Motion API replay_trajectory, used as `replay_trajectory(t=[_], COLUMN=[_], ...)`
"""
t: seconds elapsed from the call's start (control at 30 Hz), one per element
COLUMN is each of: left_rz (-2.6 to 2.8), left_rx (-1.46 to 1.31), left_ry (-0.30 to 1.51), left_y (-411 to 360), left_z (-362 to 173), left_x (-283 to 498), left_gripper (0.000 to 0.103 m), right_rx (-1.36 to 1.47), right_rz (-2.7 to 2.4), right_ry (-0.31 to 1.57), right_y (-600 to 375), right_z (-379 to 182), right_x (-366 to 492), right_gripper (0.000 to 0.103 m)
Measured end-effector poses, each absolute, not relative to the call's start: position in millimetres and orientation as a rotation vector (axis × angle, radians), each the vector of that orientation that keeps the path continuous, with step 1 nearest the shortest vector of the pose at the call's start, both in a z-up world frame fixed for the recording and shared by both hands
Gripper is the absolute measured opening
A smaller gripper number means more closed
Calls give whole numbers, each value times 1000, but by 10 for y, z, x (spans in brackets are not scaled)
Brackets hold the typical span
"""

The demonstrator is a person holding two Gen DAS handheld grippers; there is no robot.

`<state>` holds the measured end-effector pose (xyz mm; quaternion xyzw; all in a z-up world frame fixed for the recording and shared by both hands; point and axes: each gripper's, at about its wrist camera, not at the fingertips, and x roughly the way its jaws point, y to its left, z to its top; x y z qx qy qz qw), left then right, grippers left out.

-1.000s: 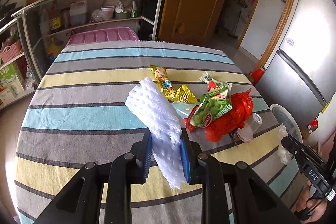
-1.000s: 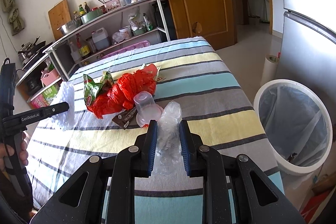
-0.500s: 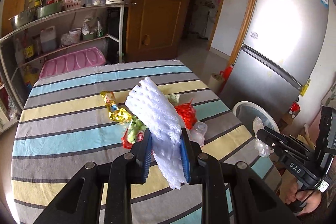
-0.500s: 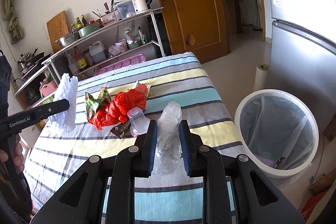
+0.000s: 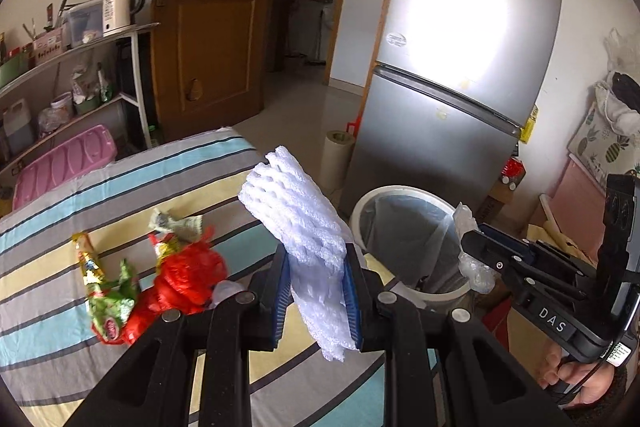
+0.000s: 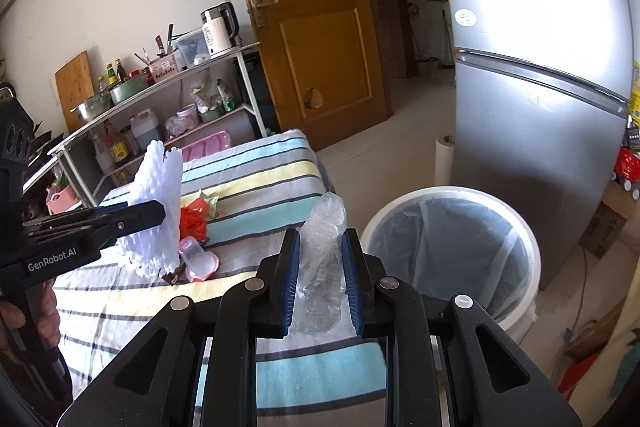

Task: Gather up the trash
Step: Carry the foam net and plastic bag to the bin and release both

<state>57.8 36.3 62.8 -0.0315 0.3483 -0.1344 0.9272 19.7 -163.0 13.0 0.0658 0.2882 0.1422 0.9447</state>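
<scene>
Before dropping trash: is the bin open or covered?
Open: the white bin shows no lid, and its plastic liner is visible inside.

White foam net point(image 5: 298, 223) and crumpled clear plastic point(image 6: 322, 259) held above striped table.

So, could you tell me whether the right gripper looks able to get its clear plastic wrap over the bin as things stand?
Probably yes. The right gripper, shut on the clear plastic wrap, sits beside the lined bin, whose mouth is open and unobstructed. The left gripper with its white foam net is off to the side.
</scene>
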Motion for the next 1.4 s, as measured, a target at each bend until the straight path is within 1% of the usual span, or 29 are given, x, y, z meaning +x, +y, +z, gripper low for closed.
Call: replay_trajectory(t=[0.3,0.67,0.9,1.1,1.2,1.23,1.27,1.33,1.4], left_rz=[-369,-465,-449,-443,-448,-445,-441,-431,-426], left_rx=[16,67,104,89,89,92,94,87,75], left_ry=[753,857,906,940,955,957,956,955,954], left_y=[-317,-924,-1064,-1077,-1080,-1083,-1086,-1079,-1056], left_z=[485,70,-189,-309,-344,-350,-354,-357,-348], left_x=[936,1385,1552,1633,1658,1658,1659,1658,1659], left_gripper=[25,25,25,28,34,37,39,48,51], right_rx=[158,158,130,126,115,117,118,120,123], right_rz=[175,107,79,50,35,36,36,35,38], right_ry=[603,702,768,809,825,823,821,818,812], right_y=[-2193,-2539,-2621,-2680,-2684,-2680,-2677,-2681,-2678], right_z=[97,-203,-451,-609,-649,-645,-645,-644,-632], right_x=[342,711,916,1007,1025,1029,1023,1012,1002], right_gripper=[22,22,23,24,26,29,39,53,53])
